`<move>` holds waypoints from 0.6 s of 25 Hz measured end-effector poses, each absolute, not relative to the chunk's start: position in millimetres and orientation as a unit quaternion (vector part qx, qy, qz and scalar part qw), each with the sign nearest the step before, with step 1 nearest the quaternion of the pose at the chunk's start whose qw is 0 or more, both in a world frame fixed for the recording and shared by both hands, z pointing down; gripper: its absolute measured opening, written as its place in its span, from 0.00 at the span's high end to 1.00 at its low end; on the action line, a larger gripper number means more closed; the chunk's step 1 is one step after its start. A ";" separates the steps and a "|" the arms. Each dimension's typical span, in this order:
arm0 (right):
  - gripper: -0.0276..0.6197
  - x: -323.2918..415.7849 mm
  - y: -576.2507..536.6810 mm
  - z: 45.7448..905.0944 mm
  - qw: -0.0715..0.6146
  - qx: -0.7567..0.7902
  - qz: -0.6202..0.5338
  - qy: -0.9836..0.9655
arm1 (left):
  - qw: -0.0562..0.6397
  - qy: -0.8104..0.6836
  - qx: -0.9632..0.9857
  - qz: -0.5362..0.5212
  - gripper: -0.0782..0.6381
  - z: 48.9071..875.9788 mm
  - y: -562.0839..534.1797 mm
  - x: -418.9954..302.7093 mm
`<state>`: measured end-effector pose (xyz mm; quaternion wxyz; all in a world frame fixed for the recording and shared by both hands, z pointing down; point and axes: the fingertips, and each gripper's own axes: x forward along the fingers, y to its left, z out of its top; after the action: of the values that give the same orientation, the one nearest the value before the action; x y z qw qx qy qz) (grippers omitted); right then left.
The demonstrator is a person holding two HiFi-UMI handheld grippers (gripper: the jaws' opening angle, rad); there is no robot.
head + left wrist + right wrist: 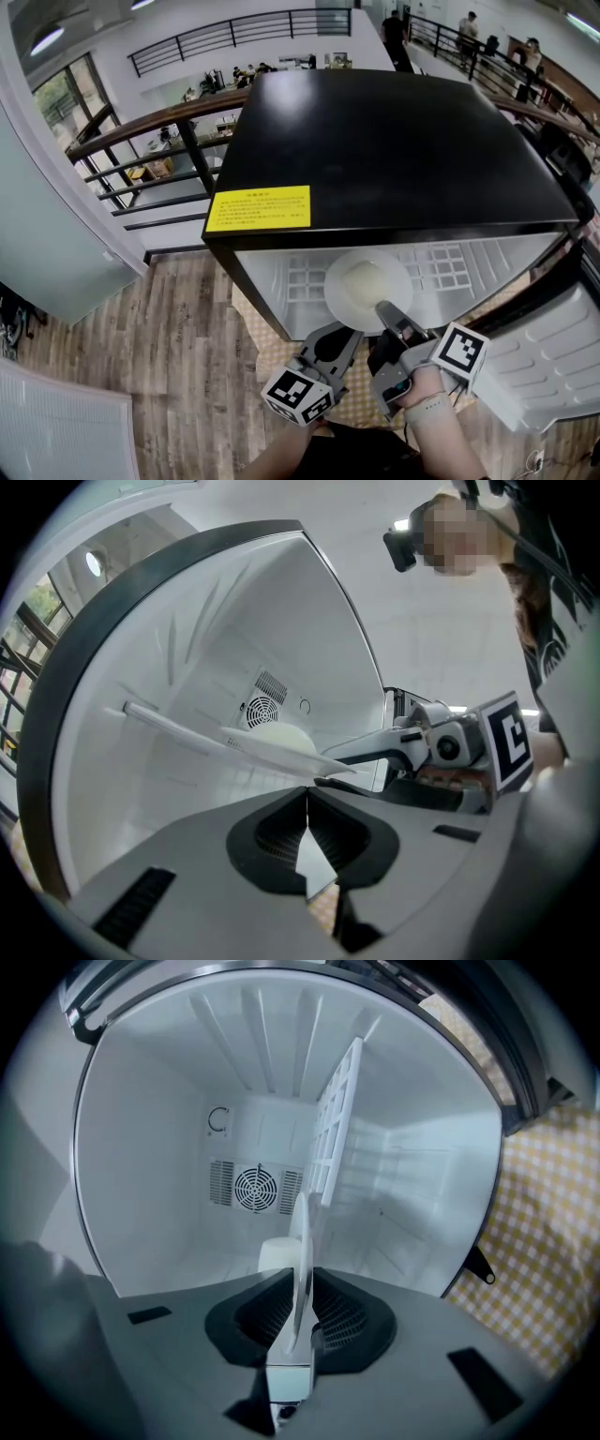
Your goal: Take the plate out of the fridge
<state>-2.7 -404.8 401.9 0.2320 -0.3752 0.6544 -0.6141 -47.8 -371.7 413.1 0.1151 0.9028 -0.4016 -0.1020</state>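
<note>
A white plate (367, 279) with a pale mound on it sticks out of the open front of the black fridge (394, 150). My right gripper (386, 312) is shut on the plate's near rim. In the right gripper view the plate (302, 1232) stands edge-on between the jaws of that gripper (302, 1321). My left gripper (351, 334) hovers just left of and below the plate, shut with nothing in it. The left gripper view shows the shut left gripper (307, 803) under the plate (272, 744), with the right gripper (380, 752) clamped on the rim.
The fridge door (553, 356) hangs open at the right. Inside the fridge are a white wire shelf (337, 1119) and a round fan vent (253, 1186). A yellow checked mat (553, 1241) lies on the wood floor (178, 356). A railing (141, 141) runs behind.
</note>
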 end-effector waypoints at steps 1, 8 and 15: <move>0.86 -2.7 -406.2 401.8 0.240 -0.372 -0.618 0.650 | 0.115 -0.401 0.903 -0.102 0.88 413.0 -371.7 -47.4; 0.86 -6.0 -414.0 403.1 0.275 -0.352 -0.635 0.630 | 0.117 -0.403 0.902 -0.101 0.88 413.9 -373.5 -48.7; 0.86 -6.6 -417.6 404.2 0.316 -0.338 -0.642 0.611 | 0.118 -0.406 0.901 -0.099 0.88 415.3 -374.7 -50.5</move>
<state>-6.6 -417.6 404.2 0.3164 -0.3377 0.6114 -0.6419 -50.5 -374.7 415.3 0.1184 0.9006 -0.4064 -0.0991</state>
